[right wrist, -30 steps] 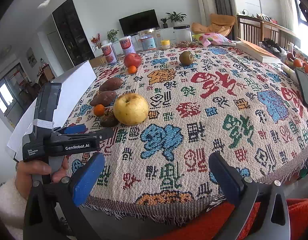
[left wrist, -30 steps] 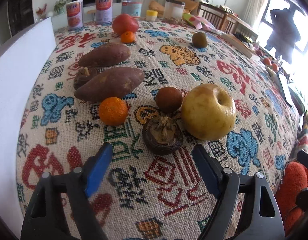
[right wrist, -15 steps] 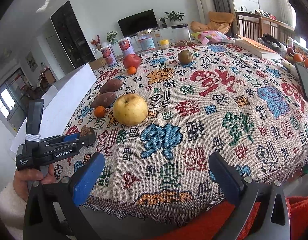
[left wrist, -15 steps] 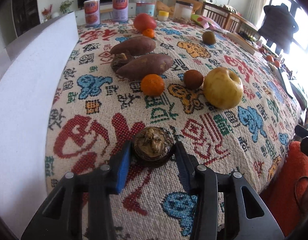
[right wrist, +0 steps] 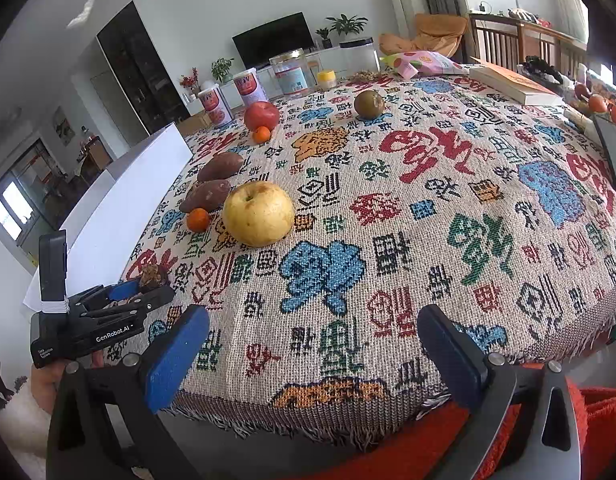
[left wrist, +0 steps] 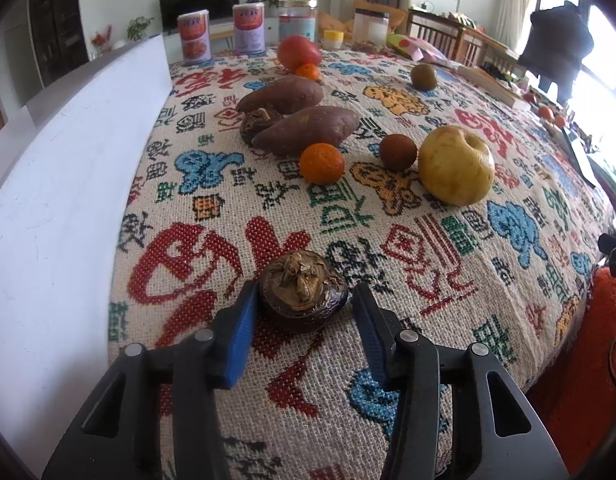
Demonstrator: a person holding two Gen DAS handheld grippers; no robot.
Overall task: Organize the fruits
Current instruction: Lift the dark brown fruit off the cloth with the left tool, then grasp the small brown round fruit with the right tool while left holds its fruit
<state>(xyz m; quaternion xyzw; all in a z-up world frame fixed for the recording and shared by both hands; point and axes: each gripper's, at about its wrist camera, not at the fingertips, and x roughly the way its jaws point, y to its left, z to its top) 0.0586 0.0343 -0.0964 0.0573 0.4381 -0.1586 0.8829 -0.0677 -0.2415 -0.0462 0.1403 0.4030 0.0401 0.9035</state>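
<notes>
Releasing cleanly matters: your left gripper [left wrist: 303, 312] brackets the dark brown dried-calyx mangosteen [left wrist: 302, 289] near the tablecloth's [left wrist: 428, 320] left front edge (right pad apart); right gripper [right wrist: 312, 352] idles spread wide.

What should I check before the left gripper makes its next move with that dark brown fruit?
1. Dark brown fruit between the fingers of the left gripper: ok.
2. Firm grip: not ok; a gap shows at one finger, and the fruit sits on the tablecloth.
3. Right gripper open and empty: ok.
4. Neighbours out of the way: ok; the orange and yellow apple lie farther off.
5. Where the fruit belongs: cannot tell.
</notes>
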